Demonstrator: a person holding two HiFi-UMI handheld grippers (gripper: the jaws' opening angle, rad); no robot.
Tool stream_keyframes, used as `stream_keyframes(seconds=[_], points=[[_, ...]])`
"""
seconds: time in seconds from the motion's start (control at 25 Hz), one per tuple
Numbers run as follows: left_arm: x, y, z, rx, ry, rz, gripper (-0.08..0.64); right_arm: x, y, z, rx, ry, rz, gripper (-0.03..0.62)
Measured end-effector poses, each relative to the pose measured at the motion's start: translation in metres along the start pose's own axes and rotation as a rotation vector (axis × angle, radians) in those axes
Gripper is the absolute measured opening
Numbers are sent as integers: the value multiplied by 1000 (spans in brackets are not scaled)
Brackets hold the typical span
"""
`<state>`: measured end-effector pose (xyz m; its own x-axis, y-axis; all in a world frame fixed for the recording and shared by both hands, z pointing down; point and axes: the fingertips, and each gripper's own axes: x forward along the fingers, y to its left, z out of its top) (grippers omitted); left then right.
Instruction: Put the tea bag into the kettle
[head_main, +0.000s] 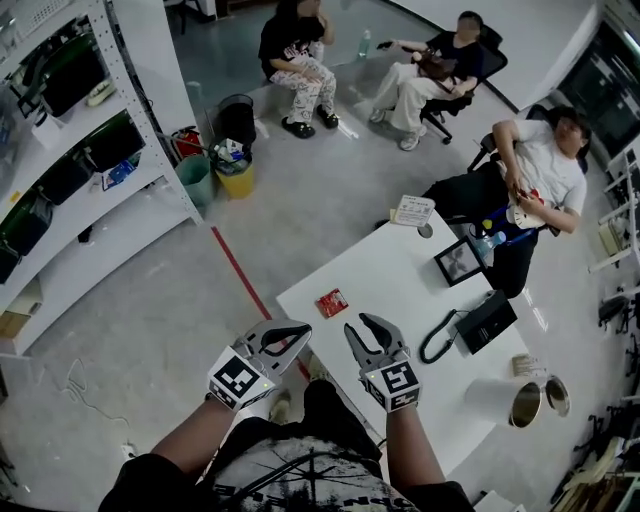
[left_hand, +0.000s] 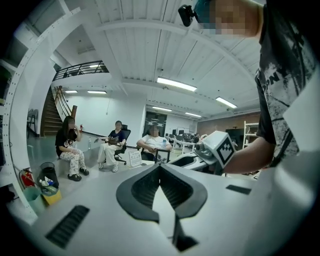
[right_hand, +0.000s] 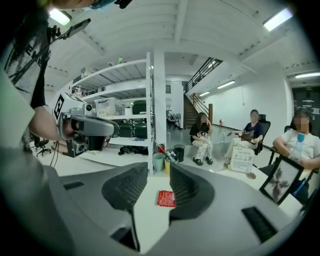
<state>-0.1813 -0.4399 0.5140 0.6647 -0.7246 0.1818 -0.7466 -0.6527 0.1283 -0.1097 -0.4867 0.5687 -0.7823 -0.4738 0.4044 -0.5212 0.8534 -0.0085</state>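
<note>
A red tea bag packet (head_main: 331, 302) lies flat on the white table (head_main: 400, 270), near its left edge. My right gripper (head_main: 362, 326) hovers just short of it, jaws open, with nothing between them; in the right gripper view the tea bag (right_hand: 166, 198) shows on the table through the gap of the right gripper (right_hand: 159, 170). My left gripper (head_main: 303, 330) is beside it at the table's corner, shut and empty, its tips meeting in the left gripper view (left_hand: 160, 166). The kettle (head_main: 527, 404), white outside and shiny metal inside, stands with its lid open at the table's near right end.
On the table are a black phone-like box with a coiled cord (head_main: 487, 320), a framed picture (head_main: 458, 262) and a white sign card (head_main: 413, 210). Three seated people (head_main: 545, 165) are beyond the table. White shelves (head_main: 70, 150) and bins (head_main: 235, 175) stand at the left.
</note>
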Motion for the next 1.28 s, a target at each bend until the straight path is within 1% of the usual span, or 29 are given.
stream_keyframes(seconds=[0.12,0.28,0.4,0.6,0.84,1.0,1.16,1.28], points=[[11,9,-12,-24,30,7,9,25,-8,-20,14,63,27,167],[28,21,-25,-45,50,7,8,56,-22,-47,28,133,41,215],[36,26,-33,-72,68,10,9,72,-25,-67,40,193,57,246],[52,32,-45,-86,93,5,8,95,-28,-100,63,301,90,290],[59,38,-60,-119,115,14,8,117,-34,-125,77,384,96,304],[57,39,-66,-159,122,23,9,126,-33,-134,55,424,100,304],[51,45,-72,-180,126,40,8,129,-33,-135,23,425,71,305],[49,47,-78,-190,135,47,8,129,-35,-135,21,408,39,304]])
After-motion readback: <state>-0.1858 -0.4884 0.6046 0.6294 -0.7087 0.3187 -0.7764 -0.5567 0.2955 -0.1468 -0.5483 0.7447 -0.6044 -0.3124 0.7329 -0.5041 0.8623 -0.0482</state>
